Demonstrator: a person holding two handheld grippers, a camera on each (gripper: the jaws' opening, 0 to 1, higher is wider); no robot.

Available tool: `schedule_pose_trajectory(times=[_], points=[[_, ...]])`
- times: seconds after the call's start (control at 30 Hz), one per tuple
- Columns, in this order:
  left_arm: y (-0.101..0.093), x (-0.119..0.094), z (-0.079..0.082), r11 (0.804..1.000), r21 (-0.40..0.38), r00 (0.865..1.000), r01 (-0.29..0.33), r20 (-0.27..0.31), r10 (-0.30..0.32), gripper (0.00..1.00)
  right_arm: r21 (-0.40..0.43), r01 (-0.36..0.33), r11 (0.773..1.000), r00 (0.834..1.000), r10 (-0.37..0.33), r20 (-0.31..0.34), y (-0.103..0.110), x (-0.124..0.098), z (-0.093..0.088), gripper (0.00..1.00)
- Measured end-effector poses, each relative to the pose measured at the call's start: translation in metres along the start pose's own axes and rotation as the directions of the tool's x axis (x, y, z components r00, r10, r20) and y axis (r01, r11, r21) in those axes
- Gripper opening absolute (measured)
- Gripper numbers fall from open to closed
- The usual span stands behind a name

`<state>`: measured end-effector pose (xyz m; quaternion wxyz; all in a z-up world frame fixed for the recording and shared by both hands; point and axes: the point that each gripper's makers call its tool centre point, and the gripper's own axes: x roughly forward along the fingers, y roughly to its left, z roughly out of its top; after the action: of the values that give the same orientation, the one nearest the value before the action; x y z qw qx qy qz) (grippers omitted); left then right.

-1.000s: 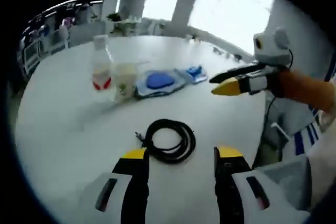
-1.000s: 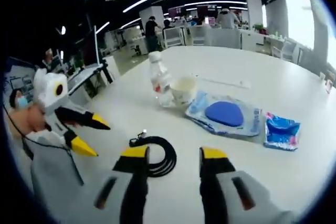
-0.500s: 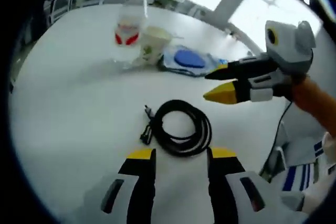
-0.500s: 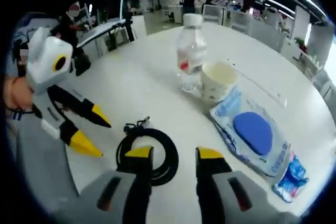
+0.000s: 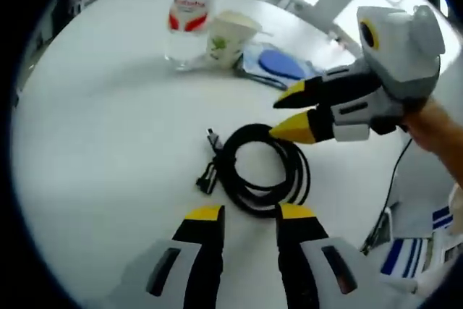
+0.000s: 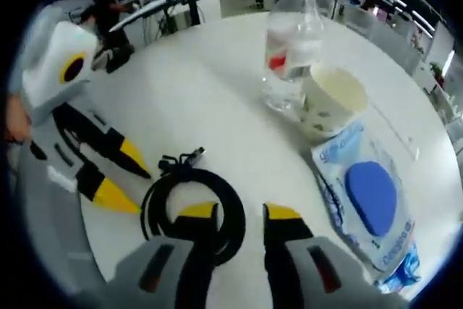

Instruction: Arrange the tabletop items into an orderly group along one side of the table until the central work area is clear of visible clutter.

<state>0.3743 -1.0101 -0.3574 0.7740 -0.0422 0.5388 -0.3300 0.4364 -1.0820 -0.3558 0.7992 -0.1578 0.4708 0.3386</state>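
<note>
A coiled black cable (image 5: 239, 186) lies on the white table (image 5: 108, 121) just ahead of my left gripper (image 5: 250, 213), which is open with nothing between its jaws. My right gripper (image 5: 291, 111) comes in from the right, open, its lower tip at the coil's far edge. In the right gripper view the cable (image 6: 155, 200) sits partly under my right gripper (image 6: 240, 212), and the left gripper (image 6: 126, 182) points at it from the left. Further off stand a clear water bottle (image 5: 189, 23) and a paper cup (image 5: 230, 37), beside a blue wipes pack (image 5: 286, 64).
The water bottle (image 6: 291, 45), the paper cup (image 6: 333, 103) and the blue wipes pack (image 6: 369, 193) cluster at the right of the table (image 6: 181, 85), with a smaller blue packet (image 6: 412, 258) beyond. A person's hand holds the right gripper. Office desks and people fill the background.
Both grippers have moved in closer to the cable from opposite sides, and the gap between each pair of jaws has narrowed somewhat. The cable, bottle, cup and packs lie where they were.
</note>
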Motion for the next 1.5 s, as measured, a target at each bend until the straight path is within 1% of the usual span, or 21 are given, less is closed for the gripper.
schedule_pose_trajectory(times=[0.03, 0.1, 0.13, 0.2, 0.23, 0.3, 0.33, 0.37, 0.4, 0.5, 0.57, 0.6, 0.63, 0.7, 0.73, 0.9, 1.03, 1.1, 1.27, 1.47, 1.5], points=[[0.0, 0.001, -0.003, 1.0, -0.002, 1.0, -0.004, -0.018, 0.004, 0.23, -0.002, -0.001, 1.0, 1.0, 0.001, 0.002, 0.0, 0.001, 0.001, 0.21], [0.0, 0.006, 0.0, 1.0, 0.001, 1.0, 0.001, -0.008, -0.001, 0.22, -0.005, -0.004, 1.0, 1.0, 0.004, -0.013, -0.001, 0.005, -0.001, 0.2], [0.002, 0.006, -0.002, 1.0, -0.009, 1.0, -0.01, -0.02, 0.01, 0.21, -0.005, -0.007, 1.0, 1.0, 0.007, -0.016, 0.0, 0.006, -0.002, 0.19], [0.001, 0.009, -0.001, 1.0, -0.011, 1.0, -0.005, -0.026, 0.005, 0.18, -0.016, -0.005, 1.0, 0.999, 0.004, -0.035, -0.001, 0.01, -0.006, 0.18], [0.005, 0.01, -0.004, 1.0, -0.003, 0.998, -0.027, -0.048, 0.027, 0.17, -0.016, -0.009, 1.0, 0.999, 0.009, -0.045, 0.0, 0.011, -0.008, 0.16], [0.002, 0.011, -0.001, 1.0, -0.012, 0.999, -0.013, -0.03, 0.012, 0.16, -0.014, -0.015, 1.0, 0.998, 0.014, -0.059, 0.001, 0.014, -0.011, 0.13], [0.003, 0.012, -0.001, 1.0, -0.025, 0.999, -0.016, -0.033, 0.015, 0.13, -0.01, -0.018, 1.0, 0.998, 0.017, -0.058, 0.002, 0.015, -0.011, 0.13], [0.003, 0.012, -0.001, 1.0, -0.025, 0.999, -0.017, -0.039, 0.016, 0.12, -0.007, -0.016, 1.0, 0.998, 0.016, -0.057, 0.002, 0.016, -0.011, 0.13], [0.002, 0.012, 0.0, 1.0, -0.018, 0.999, -0.014, -0.037, 0.013, 0.12, 0.004, -0.007, 1.0, 0.999, 0.007, -0.043, 0.0, 0.016, -0.008, 0.12], [0.004, 0.013, 0.001, 1.0, -0.012, 0.999, -0.024, -0.034, 0.024, 0.07, 0.007, -0.007, 1.0, 0.998, 0.007, -0.059, 0.0, 0.015, -0.008, 0.1], [0.004, 0.013, 0.001, 0.999, -0.017, 0.999, -0.033, -0.04, 0.032, 0.06, -0.003, -0.002, 1.0, 0.998, 0.001, -0.067, 0.0, 0.015, -0.008, 0.09], [0.004, 0.014, 0.001, 0.999, -0.013, 0.999, -0.036, -0.041, 0.036, 0.05, -0.02, 0.005, 1.0, 0.997, -0.006, -0.074, 0.0, 0.015, -0.009, 0.08], [0.005, 0.014, 0.002, 0.999, -0.013, 0.998, -0.039, -0.041, 0.038, 0.05, -0.023, 0.007, 1.0, 0.997, -0.009, -0.075, -0.001, 0.015, -0.009, 0.08], [0.006, 0.014, 0.002, 0.998, -0.044, 0.998, -0.043, -0.051, 0.041, 0.03, -0.042, 0.009, 0.999, 0.997, -0.012, -0.075, -0.001, 0.015, -0.009, 0.06], [0.006, 0.014, 0.002, 0.998, -0.041, 0.998, -0.043, -0.052, 0.04, 0.03, -0.026, 0.013, 1.0, 0.997, -0.015, -0.07, -0.002, 0.015, -0.009, 0.06], [0.008, 0.014, 0.002, 0.997, -0.066, 0.998, -0.047, -0.054, 0.043, 0.02, -0.032, 0.011, 0.999, 0.999, -0.013, -0.051, -0.002, 0.015, -0.009, 0.05], [0.01, 0.012, 0.005, 0.996, -0.064, 0.997, -0.058, -0.046, 0.056, 0.0, -0.029, 0.014, 0.999, 0.999, -0.015, -0.046, -0.002, 0.013, -0.011, 0.03], [0.011, 0.011, 0.006, 0.997, -0.052, 0.997, -0.061, -0.043, 0.059, 0.0, -0.028, 0.013, 1.0, 0.999, -0.013, -0.033, -0.001, 0.01, -0.011, 0.02], [0.007, 0.006, 0.011, 0.997, -0.049, 0.998, -0.056, -0.031, 0.054, 0.0, 0.007, 0.023, 1.0, 1.0, -0.023, 0.007, -0.001, -0.002, -0.012, 0.01], [-0.008, -0.002, 0.023, 0.999, -0.006, 0.999, -0.036, -0.012, 0.035, 0.0, 0.041, 0.052, 0.998, 0.997, -0.054, 0.05, -0.005, -0.028, -0.012, 0.01], [-0.012, -0.004, 0.027, 0.999, 0.006, 0.999, -0.034, -0.001, 0.034, 0.0, 0.041, 0.058, 0.997, 0.997, -0.06, 0.058, -0.006, -0.033, -0.012, 0.01]])
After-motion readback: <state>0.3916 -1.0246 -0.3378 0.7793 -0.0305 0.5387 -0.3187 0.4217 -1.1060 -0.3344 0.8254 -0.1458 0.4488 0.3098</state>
